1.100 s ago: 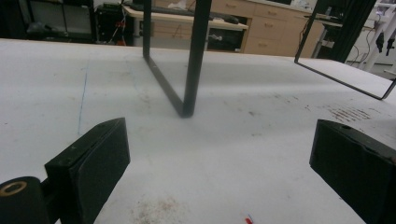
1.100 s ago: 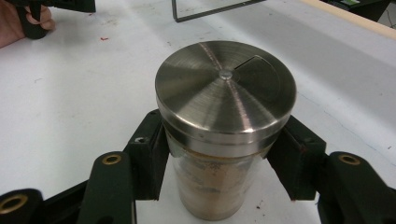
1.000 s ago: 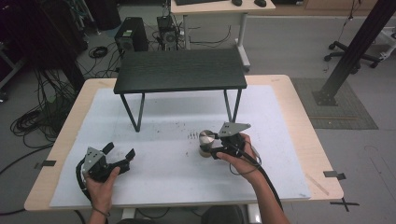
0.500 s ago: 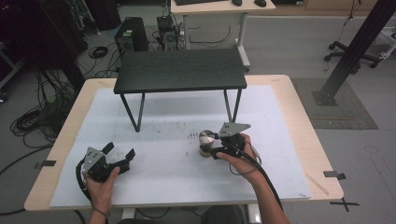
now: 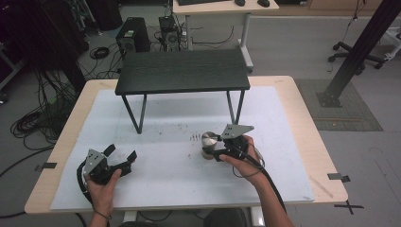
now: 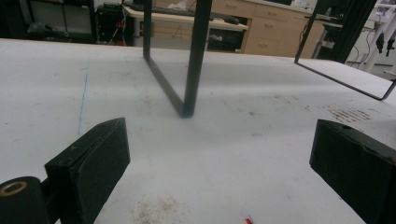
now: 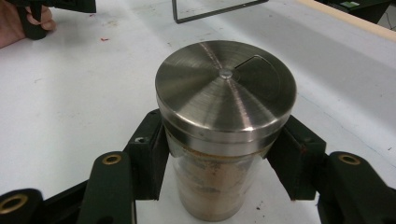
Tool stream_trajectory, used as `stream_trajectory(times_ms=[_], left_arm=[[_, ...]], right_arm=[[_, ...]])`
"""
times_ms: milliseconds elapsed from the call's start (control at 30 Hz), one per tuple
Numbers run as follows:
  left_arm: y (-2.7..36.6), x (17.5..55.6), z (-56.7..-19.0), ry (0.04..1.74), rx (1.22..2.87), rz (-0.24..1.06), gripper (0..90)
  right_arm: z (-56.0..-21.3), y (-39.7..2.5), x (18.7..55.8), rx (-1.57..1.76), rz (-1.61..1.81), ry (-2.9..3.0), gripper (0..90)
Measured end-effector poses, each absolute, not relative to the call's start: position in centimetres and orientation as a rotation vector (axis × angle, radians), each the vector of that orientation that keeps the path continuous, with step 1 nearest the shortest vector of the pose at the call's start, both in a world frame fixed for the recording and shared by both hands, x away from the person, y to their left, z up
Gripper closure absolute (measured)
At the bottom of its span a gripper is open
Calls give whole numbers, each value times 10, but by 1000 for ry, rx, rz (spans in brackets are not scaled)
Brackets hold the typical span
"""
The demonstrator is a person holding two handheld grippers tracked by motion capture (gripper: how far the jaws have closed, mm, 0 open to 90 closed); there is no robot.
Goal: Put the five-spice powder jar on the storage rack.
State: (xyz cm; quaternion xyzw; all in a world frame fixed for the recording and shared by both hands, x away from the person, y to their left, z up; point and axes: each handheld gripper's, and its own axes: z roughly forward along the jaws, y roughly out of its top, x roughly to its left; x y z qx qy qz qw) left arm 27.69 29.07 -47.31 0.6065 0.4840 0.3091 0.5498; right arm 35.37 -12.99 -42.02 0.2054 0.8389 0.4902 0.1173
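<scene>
Here, spice jar (image 7: 219,140) upright between right tool (image 7: 219,163) jaws, clamped below steel lid; left tool (image 6: 224,163) gaping, well apart.

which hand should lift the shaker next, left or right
Right. The right tool already has its jaws closed on the glass body of the shaker, just under the steel lid. The left tool sits open, far across the white mat.

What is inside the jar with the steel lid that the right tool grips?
Through the glass of the jar, a tan-brown powder shows below the steel lid. The right tool clamps its sides; the lid covers the contents' top.
</scene>
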Motion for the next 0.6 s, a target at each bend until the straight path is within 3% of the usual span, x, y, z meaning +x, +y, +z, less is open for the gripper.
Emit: stream_trajectory(times_ms=[600], left_arm=[[291, 277, -473, 1147, 1437, 733, 53]], right_arm=[[-421, -130, 354, 601, 1441, 2450, 433]])
